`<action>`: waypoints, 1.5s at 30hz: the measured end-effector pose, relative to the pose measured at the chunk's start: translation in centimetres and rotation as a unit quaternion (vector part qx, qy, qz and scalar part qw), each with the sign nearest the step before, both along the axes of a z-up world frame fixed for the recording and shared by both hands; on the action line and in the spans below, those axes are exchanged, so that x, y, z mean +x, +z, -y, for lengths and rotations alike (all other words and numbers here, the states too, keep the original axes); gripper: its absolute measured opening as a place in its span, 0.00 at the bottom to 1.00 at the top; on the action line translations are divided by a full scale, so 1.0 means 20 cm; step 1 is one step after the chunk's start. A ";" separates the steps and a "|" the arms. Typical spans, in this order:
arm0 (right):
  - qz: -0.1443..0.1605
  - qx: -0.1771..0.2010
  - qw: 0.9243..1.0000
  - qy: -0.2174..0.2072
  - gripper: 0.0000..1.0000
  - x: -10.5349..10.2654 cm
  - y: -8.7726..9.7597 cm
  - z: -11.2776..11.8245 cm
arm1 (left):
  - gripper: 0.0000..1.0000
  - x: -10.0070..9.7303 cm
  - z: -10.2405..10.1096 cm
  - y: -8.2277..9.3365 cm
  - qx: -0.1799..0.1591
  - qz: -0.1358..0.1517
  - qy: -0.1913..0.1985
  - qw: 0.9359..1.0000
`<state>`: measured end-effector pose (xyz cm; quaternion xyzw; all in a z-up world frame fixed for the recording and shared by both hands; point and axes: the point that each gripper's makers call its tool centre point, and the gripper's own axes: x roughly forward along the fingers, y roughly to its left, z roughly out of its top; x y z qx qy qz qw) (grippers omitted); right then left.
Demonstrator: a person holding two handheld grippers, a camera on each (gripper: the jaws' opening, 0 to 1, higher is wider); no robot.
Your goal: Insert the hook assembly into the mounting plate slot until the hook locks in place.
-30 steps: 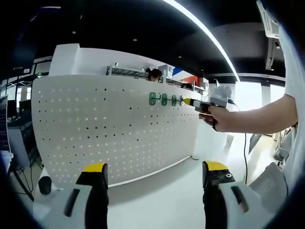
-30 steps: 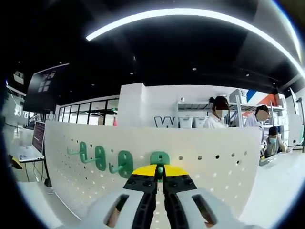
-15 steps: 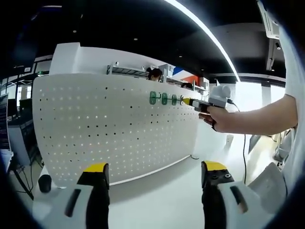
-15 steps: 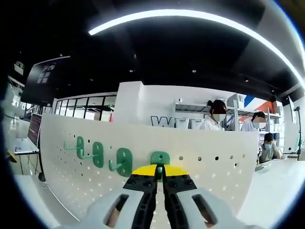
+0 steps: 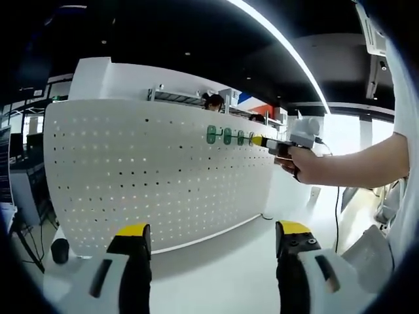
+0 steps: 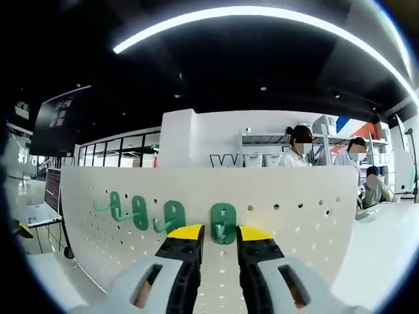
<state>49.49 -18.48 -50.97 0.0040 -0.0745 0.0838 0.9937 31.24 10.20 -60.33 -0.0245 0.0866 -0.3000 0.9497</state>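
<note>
You have four green hooks [image 6: 223, 223] in a row on the white pegboard [image 6: 301, 216] — the rightmost sits just beyond your right gripper [image 6: 218, 233], whose jaws stand apart, holding nothing. Your left gripper [image 5: 208, 234] gapes wide over the white table [image 5: 216, 275]. Three people stand behind, under a dark ceiling.
</note>
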 end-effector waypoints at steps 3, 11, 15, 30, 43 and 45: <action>-0.002 0.000 1.000 -0.001 0.21 0.00 0.00 0.00 | 0.80 0.00 0.01 0.00 0.001 -0.001 -0.002 1.000; -0.003 -0.004 1.000 0.002 0.20 -0.02 0.00 0.01 | 0.81 0.00 0.01 0.00 0.001 0.001 -0.003 1.000; -0.002 -0.005 1.000 0.009 0.20 -0.04 0.00 0.02 | 0.81 0.01 0.01 0.00 -0.001 0.002 -0.003 1.000; 0.006 0.020 0.998 0.054 0.23 -0.16 0.00 0.02 | 0.81 0.02 0.03 0.01 -0.005 0.008 -0.010 1.000; -0.002 0.019 0.998 0.059 0.23 -0.20 -0.01 0.00 | 0.81 0.02 0.04 0.02 -0.010 0.010 -0.014 1.000; -0.002 0.020 0.998 0.060 0.23 -0.21 -0.01 0.00 | 0.81 0.02 0.04 0.02 -0.011 0.011 -0.014 1.000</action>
